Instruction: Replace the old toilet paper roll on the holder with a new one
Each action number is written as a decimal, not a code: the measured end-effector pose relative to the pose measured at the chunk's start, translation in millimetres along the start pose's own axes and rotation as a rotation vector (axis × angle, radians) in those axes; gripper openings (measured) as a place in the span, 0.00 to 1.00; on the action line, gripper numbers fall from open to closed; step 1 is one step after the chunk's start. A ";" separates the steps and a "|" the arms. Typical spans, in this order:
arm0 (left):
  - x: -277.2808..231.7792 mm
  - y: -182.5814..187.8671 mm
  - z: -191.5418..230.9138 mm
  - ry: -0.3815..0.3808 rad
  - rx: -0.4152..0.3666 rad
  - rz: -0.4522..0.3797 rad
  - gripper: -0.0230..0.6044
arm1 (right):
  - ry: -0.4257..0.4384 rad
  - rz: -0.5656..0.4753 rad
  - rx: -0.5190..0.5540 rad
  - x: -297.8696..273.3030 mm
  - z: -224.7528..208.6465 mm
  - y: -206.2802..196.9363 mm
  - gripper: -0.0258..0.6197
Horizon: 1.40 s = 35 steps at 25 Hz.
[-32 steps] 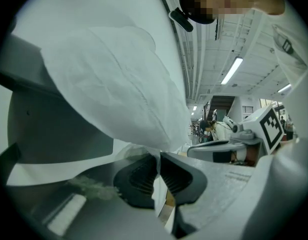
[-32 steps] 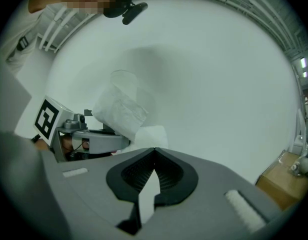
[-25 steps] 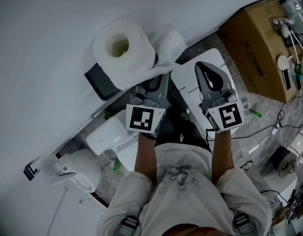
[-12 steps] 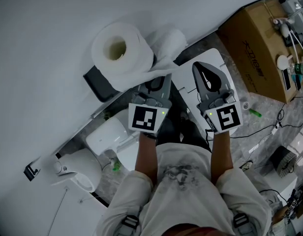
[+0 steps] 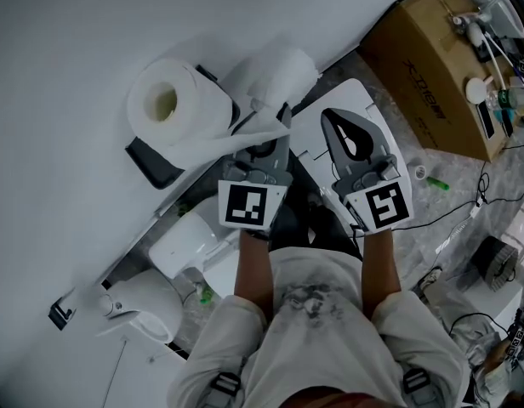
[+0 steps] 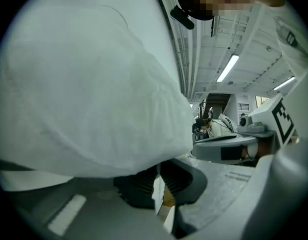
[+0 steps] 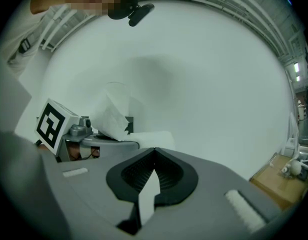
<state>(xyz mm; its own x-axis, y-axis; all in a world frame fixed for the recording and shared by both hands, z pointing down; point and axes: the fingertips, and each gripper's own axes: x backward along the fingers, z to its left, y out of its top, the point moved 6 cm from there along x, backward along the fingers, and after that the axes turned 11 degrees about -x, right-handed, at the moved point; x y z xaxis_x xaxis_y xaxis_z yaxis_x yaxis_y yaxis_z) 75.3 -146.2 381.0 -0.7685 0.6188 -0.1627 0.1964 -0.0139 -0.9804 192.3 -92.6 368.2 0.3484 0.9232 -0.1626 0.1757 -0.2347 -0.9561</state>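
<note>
Toilet paper roll (image 5: pixel 164 104), upper left, is being gripped by its loose tail in the clenched left gripper (image 5: pixel 269 138). The right gripper (image 5: pixel 343 130) is being held clenched, empty. Seating on the holder (image 5: pixel 151 158) seemingly is being left undone.

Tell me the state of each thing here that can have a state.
toilet paper roll: thick, partly unrolled.
paper tail: stretched from the roll to the left gripper.
left gripper: shut on the paper tail.
right gripper: shut, nothing between its jaws.
</note>
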 end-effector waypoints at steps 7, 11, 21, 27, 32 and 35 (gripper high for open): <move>7.0 4.0 -24.2 -0.014 -0.005 -0.011 0.06 | -0.005 -0.015 0.011 24.4 -1.8 3.7 0.04; 16.0 10.5 -35.9 -0.009 -0.008 -0.016 0.06 | 0.009 -0.025 0.020 36.7 1.8 8.1 0.04; 53.8 26.0 -64.8 0.040 -0.011 -0.032 0.06 | 0.076 -0.049 0.045 70.7 22.4 17.1 0.04; 82.3 30.6 -78.9 0.079 -0.023 -0.033 0.06 | 0.132 -0.059 0.063 86.2 39.5 19.8 0.04; 106.2 34.4 -88.9 0.105 -0.024 -0.035 0.06 | 0.174 -0.062 0.076 96.6 55.0 21.0 0.04; 121.8 34.9 -93.2 0.120 -0.019 -0.038 0.06 | 0.195 -0.064 0.085 101.3 64.4 21.4 0.04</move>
<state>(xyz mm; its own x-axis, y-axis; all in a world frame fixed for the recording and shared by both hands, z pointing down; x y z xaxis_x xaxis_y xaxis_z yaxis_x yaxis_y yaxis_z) 45.3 1.9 337.3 -0.6973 0.7082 -0.1103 0.1810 0.0251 -0.9832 172.1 15.5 315.5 0.5119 0.8570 -0.0590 0.1279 -0.1439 -0.9813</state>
